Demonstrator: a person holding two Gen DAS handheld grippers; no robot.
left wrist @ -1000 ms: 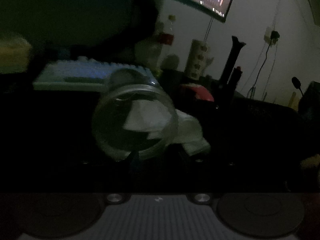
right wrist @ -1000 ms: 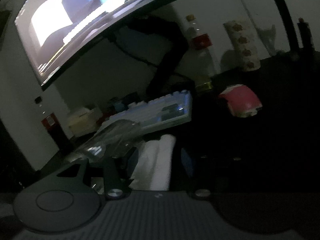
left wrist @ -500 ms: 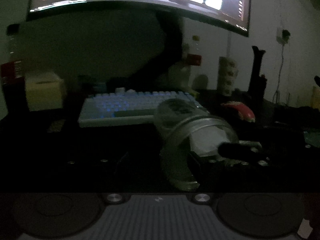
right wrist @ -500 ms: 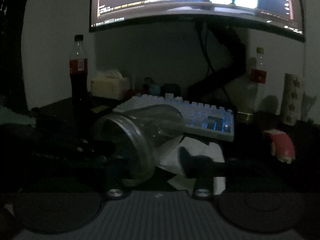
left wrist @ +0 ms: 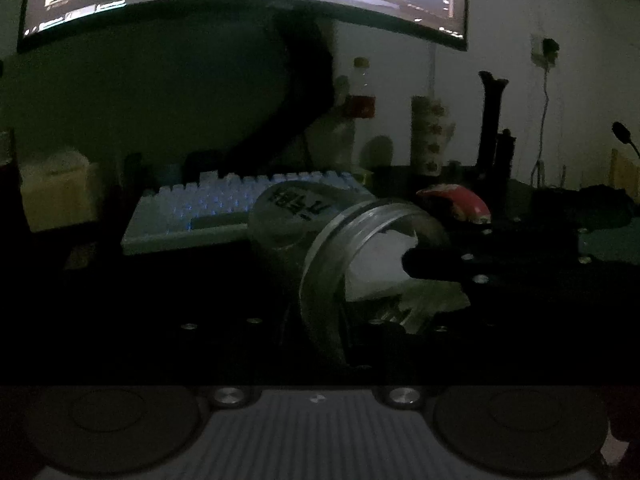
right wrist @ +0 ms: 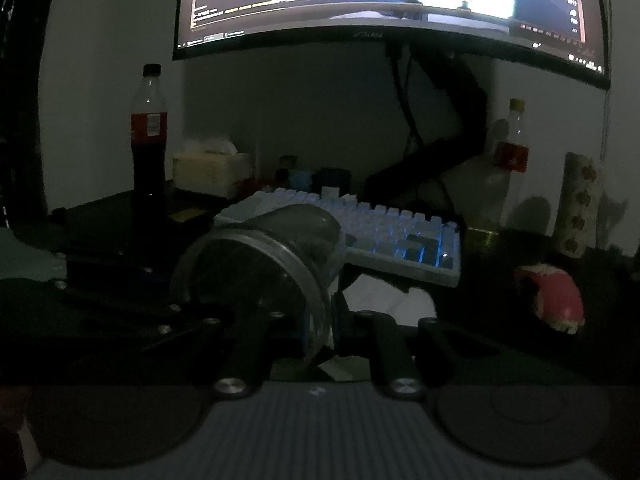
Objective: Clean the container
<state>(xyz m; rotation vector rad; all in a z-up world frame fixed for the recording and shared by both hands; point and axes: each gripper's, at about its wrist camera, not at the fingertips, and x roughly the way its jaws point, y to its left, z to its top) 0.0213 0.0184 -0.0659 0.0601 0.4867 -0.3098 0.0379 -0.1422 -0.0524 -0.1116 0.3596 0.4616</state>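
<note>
A clear jar (left wrist: 288, 236) hangs tilted over the dark desk, its mouth turned right in the left wrist view. My left gripper (left wrist: 316, 320) straddles the lower rim, and its jaws are closing on the jar wall. A white tissue (left wrist: 380, 264) sits at the jar's mouth under my right gripper's black finger (left wrist: 440, 270). In the right wrist view the jar (right wrist: 280, 248) lies left of centre. My right gripper (right wrist: 322, 320) is closing at its rim, with the tissue (right wrist: 384, 296) running between the pads. The dark hides the pad contact.
A backlit keyboard (right wrist: 380, 232) lies just behind the jar, under a wide monitor (right wrist: 400, 0). A cola bottle (right wrist: 149, 152) and a tissue box (right wrist: 210, 168) stand at the back left. A red and white object (right wrist: 556, 296) and a patterned roll (right wrist: 580, 204) are on the right.
Both views have rolled to level. The jar's mouth, which faced the left camera, now points right. The right gripper has come to the rim with the tissue, and both pairs of jaws have narrowed.
</note>
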